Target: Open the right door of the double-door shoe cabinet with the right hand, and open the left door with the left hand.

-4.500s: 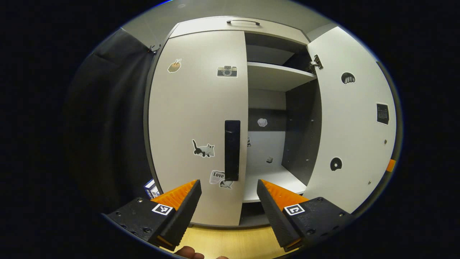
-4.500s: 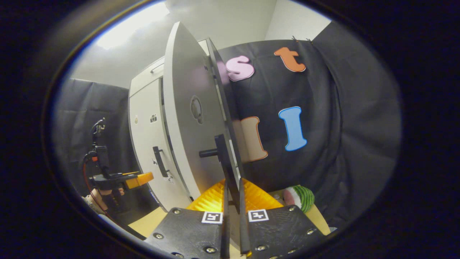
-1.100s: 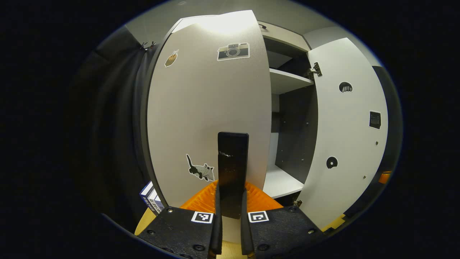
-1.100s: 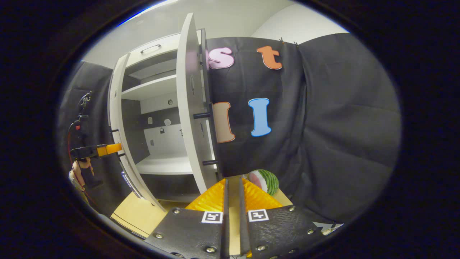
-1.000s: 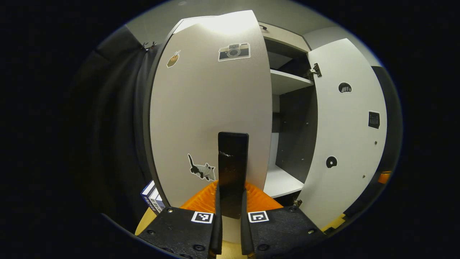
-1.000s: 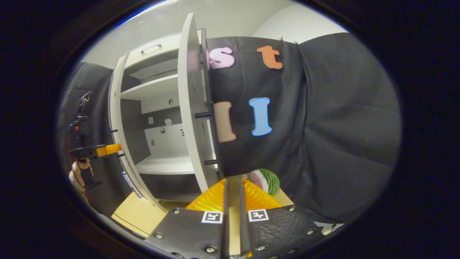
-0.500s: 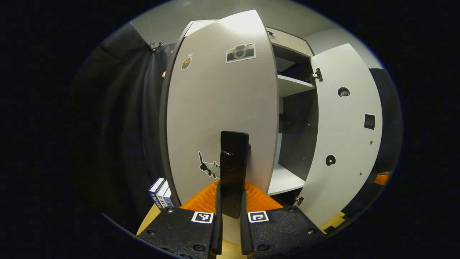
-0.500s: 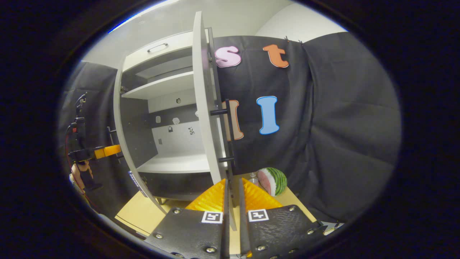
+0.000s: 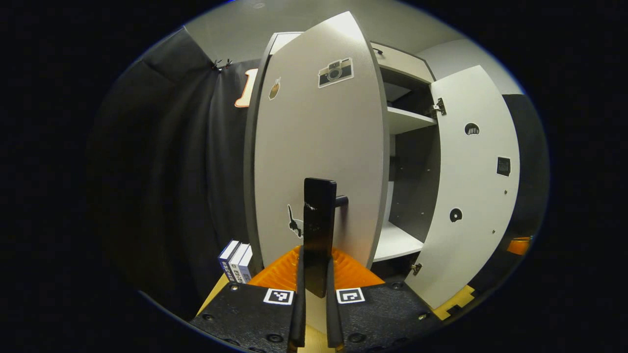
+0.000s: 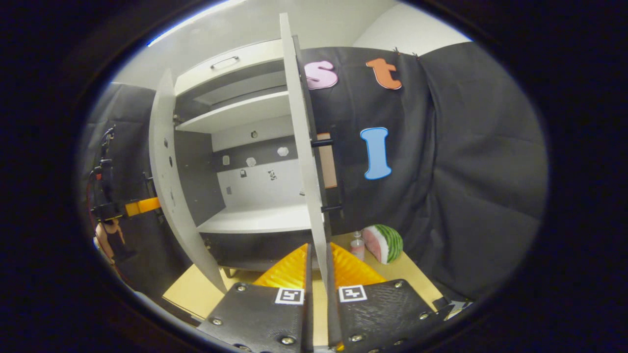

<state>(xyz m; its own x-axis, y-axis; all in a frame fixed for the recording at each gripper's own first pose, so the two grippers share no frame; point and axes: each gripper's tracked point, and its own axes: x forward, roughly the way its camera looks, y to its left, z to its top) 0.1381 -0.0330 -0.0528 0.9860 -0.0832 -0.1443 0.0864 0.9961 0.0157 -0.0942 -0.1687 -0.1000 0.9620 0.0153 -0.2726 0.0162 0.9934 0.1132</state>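
Note:
The white shoe cabinet [image 10: 260, 218] stands with both doors swung out. In the left gripper view, my left gripper [image 9: 316, 249] is shut on the black bar handle [image 9: 320, 211] of the left door [image 9: 314, 137], which carries stickers. The right door [image 9: 473, 196] hangs wide open, and a bit of the right gripper [image 9: 519, 245] shows by its free edge. In the right gripper view, my right gripper [image 10: 318, 247] is shut. The right door [image 10: 301, 137] is seen edge-on, its lower edge in line with the slit between the fingers; contact cannot be told. Its handle [image 10: 327, 176] is free.
Several books [image 9: 236, 260] stand on the wooden table [image 10: 206, 289] left of the cabinet. A watermelon slice [image 10: 385, 242] and a small bottle [image 10: 359, 247] sit right of it. A hand [image 10: 105, 230] holds the left gripper [image 10: 142, 206] by the left door [image 10: 164, 162].
My left gripper shut on the left door's handle and has swung that door further out. My right gripper left the right door's handle; that door's edge now lines up with its fingers.

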